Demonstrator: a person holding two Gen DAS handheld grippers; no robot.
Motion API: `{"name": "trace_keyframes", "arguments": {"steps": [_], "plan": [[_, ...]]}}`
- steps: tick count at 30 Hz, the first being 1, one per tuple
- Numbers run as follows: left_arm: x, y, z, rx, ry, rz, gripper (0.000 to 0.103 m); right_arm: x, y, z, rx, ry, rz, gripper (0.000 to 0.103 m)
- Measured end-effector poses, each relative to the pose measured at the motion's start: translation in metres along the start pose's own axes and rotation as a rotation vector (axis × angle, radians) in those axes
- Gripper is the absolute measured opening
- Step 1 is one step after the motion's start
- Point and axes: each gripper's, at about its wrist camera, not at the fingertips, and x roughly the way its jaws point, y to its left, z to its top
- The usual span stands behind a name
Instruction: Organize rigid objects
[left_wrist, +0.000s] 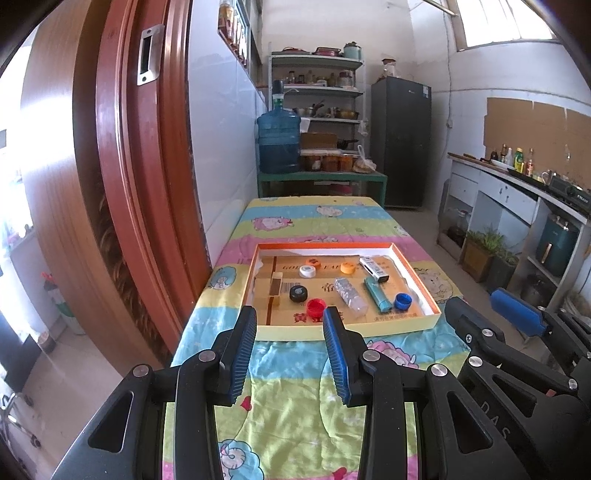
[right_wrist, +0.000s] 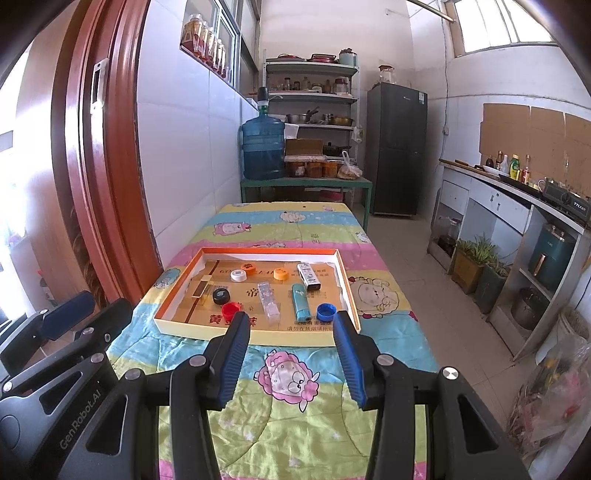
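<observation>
A shallow orange-rimmed box lid (left_wrist: 421, 275) (right_wrist: 347, 280) lies on the quilt-covered table. In it lie a red cap (left_wrist: 316, 306) (right_wrist: 230, 309), black cap (left_wrist: 298, 293) (right_wrist: 221, 296), white cap (left_wrist: 307, 271) (right_wrist: 238, 275), two orange caps (left_wrist: 347, 268) (right_wrist: 280, 274), blue cap (left_wrist: 402, 301) (right_wrist: 325, 312), clear small bottle (left_wrist: 350, 292) (right_wrist: 268, 299), teal lighter (left_wrist: 376, 293) (right_wrist: 301, 301) and white-black stick (left_wrist: 373, 268) (right_wrist: 308, 276). My left gripper (left_wrist: 290, 319) is open and empty before the box's near edge. My right gripper (right_wrist: 291, 323) is open and empty too.
A red wooden door frame (left_wrist: 122, 166) stands close on the left. Beyond the table are a water jug (left_wrist: 277, 142), shelves and a black fridge (left_wrist: 400, 140). A counter (right_wrist: 517, 192) with bottles runs along the right wall. Potted plants (right_wrist: 476, 258) stand on the floor.
</observation>
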Motion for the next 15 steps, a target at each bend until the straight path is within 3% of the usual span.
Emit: {"name": "trace_keyframes", "arguments": {"steps": [15], "plan": [[0.0073, -0.0017, -0.0023, -0.001, 0.014, -0.003, 0.040, 0.0056, 0.0002, -0.0018, 0.001, 0.012, -0.001, 0.047]]}}
